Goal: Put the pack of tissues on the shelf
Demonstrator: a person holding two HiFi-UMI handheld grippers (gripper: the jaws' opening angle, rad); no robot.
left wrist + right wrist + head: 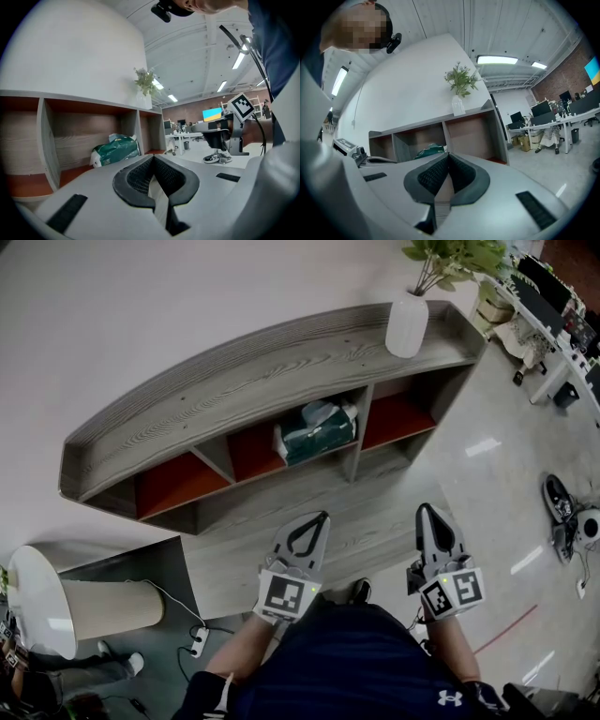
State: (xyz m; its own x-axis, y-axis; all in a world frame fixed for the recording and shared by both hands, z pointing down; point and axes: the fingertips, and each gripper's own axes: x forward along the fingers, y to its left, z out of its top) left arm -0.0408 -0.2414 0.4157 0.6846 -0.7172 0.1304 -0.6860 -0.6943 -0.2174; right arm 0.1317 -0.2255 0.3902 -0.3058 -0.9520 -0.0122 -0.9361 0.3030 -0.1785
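the pack of tissues (317,432) is lying inside the middle compartment of the shelf (234,371), on the red compartment floor, toward the right divider and close to the front edge. its long axis is running along the shelf's length, crosswise to the direction in which both grippers are pointing. the left gripper (319,521) is hovering well apart from the shelf front, with its jaws pressed together and nothing between them. the right gripper (425,514) is hovering beside it, its jaws likewise closed on nothing. the pack is sitting ahead of the left gripper's jaws and ahead and to the left of the right gripper's jaws, so the left gripper is standing nearer to it. no pad is touching the pack. this layout is indicating that placement is done; any correction would be falling to the left gripper, advancing forward and opening across the pack's short axis.
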